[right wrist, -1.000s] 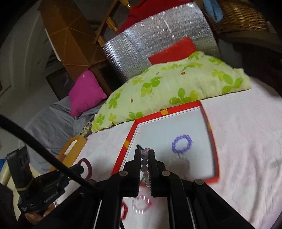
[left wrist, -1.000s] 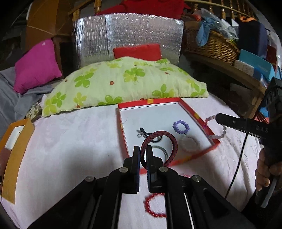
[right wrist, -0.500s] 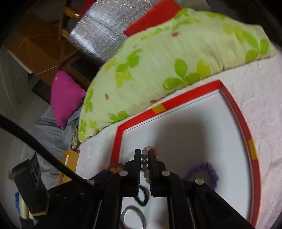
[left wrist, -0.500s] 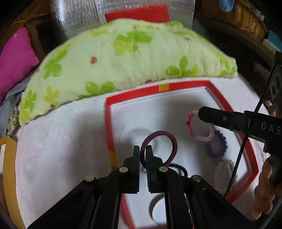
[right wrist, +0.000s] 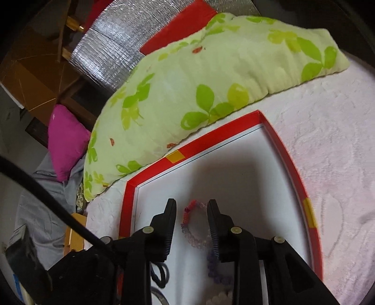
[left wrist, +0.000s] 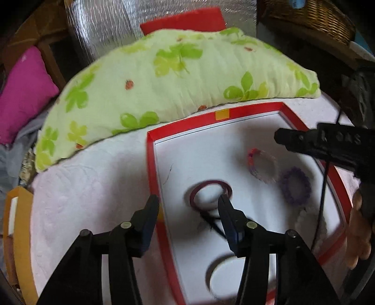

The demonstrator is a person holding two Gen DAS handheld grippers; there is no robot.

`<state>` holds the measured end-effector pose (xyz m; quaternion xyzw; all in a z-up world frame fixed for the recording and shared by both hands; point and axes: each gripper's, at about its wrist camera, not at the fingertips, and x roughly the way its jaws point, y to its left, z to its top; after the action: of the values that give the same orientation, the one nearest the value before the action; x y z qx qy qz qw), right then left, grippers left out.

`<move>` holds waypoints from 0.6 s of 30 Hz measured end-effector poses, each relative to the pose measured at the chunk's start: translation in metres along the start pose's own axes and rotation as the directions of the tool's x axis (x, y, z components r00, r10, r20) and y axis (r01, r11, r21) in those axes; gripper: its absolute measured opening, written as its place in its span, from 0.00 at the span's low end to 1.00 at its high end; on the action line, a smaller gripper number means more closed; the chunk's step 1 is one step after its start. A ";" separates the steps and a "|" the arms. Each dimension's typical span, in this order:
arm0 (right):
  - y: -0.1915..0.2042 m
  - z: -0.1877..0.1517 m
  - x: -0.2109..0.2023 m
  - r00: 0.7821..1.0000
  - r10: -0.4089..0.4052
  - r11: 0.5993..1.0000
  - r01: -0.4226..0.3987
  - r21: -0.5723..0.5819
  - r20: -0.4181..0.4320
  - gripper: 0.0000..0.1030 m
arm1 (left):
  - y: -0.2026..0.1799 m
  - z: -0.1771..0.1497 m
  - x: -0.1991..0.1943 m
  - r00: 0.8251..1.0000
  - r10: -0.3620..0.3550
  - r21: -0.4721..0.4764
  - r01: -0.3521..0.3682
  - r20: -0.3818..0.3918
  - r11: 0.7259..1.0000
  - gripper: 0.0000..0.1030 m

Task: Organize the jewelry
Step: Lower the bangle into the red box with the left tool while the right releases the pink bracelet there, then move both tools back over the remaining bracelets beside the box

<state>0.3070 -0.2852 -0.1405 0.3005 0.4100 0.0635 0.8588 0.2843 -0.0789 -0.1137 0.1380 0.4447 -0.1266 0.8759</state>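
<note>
A red-rimmed box (left wrist: 151, 164) with a white floor lies on the pink bedspread; it also shows in the right wrist view (right wrist: 290, 162). My left gripper (left wrist: 188, 208) is open above it; a maroon hair band (left wrist: 211, 196) lies loose on the floor between its fingers. My right gripper (right wrist: 191, 212) is open; a pink and clear bead bracelet (right wrist: 191, 225) lies on the floor below it, also seen in the left wrist view (left wrist: 261, 165). A purple bead bracelet (left wrist: 295, 188), a white bracelet (left wrist: 304, 217), a black hair tie (left wrist: 212, 219) and a metal ring (left wrist: 222, 274) lie in the box.
A green flowered pillow (left wrist: 173, 77) lies right behind the box. A magenta cushion (left wrist: 21, 91) and grey cloth are at the left. An orange box (left wrist: 16, 234) sits at the bed's left edge. A wicker basket (left wrist: 309, 18) stands back right.
Both grippers have opened. The maroon hair band dropped from my left gripper onto the box floor. The pink bead bracelet dropped from my right gripper into the box.
</note>
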 end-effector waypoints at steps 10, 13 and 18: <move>0.016 -0.040 -0.057 0.999 -0.007 0.993 0.011 -0.119 0.032 0.29 | 0.001 -0.083 -0.079 0.990 0.103 -0.004 -0.103 0.098 0.995 0.63; 0.014 -0.059 -0.079 0.999 0.018 0.994 -0.014 -0.111 0.035 0.29 | 0.000 -0.108 -0.098 0.982 0.151 -0.013 -0.150 0.112 0.989 0.64; 0.011 -0.098 -0.109 0.999 0.050 0.993 -0.049 -0.104 0.012 0.30 | 0.007 -0.134 -0.127 0.979 0.163 -0.089 -0.153 0.125 0.984 0.64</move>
<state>0.1637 -0.2692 -0.1086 0.2663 0.3925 0.1038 0.8742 0.1143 -0.0125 -0.0858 0.1296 0.3780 -0.0477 0.9154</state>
